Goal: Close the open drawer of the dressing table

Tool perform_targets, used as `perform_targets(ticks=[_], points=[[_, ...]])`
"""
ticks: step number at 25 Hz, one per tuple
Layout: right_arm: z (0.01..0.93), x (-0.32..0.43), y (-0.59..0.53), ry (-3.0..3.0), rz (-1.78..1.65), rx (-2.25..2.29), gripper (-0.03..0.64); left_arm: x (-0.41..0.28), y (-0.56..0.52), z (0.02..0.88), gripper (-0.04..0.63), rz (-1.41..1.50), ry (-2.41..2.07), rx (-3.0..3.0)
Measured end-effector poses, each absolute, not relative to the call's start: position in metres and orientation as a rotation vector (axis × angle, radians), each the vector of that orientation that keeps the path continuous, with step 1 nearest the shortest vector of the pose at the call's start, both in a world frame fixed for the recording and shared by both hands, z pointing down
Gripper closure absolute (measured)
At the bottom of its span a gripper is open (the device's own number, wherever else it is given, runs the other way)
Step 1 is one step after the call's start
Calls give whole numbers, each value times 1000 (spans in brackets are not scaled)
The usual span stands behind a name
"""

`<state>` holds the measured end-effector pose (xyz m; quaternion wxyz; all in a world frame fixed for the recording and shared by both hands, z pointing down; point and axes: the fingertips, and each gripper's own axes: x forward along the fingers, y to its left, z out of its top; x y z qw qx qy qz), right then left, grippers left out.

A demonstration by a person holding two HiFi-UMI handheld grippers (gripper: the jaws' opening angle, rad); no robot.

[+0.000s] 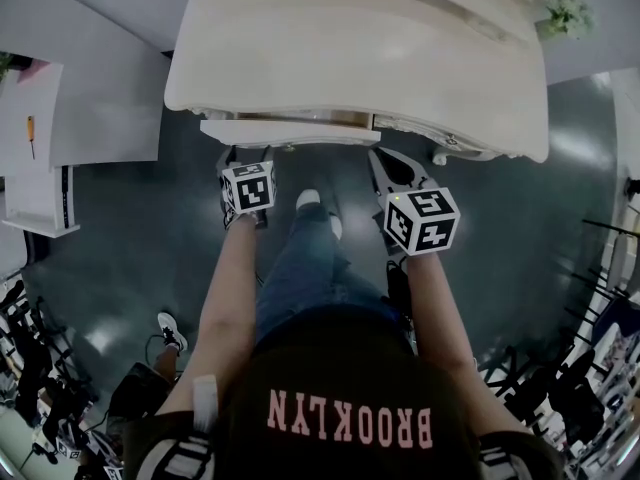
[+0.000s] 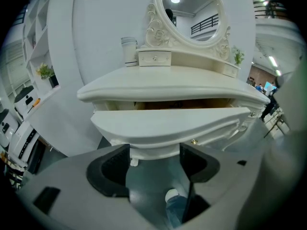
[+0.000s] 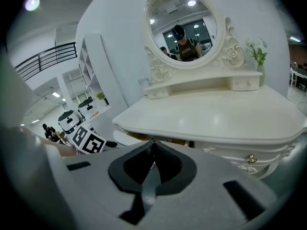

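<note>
**open drawer met by two grippers at the table's front edge**

a dark, glossy floor (image 1: 130, 238) is seen below. the left gripper (image 2: 153, 164) is held with jaws spread, and the lower edge of the drawer (image 2: 168, 126) shows between their tips; contact cannot be told. the right gripper (image 3: 152, 153) is pressed together on nothing, near the front edge of the dressing table (image 1: 350, 48). the drawer is pulled out under the cream top's front left. an oval mirror (image 3: 184, 25) is set at the back edge against a white wall.
</note>
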<state>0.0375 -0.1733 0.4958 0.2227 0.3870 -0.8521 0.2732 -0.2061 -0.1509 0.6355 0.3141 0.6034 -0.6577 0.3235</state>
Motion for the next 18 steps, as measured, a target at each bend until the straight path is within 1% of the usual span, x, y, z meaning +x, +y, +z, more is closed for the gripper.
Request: perform_targets(ticks=[18], points=[[492, 53, -197, -2313, 770, 1159, 620, -207, -182, 636, 278, 860, -1729, 1598]])
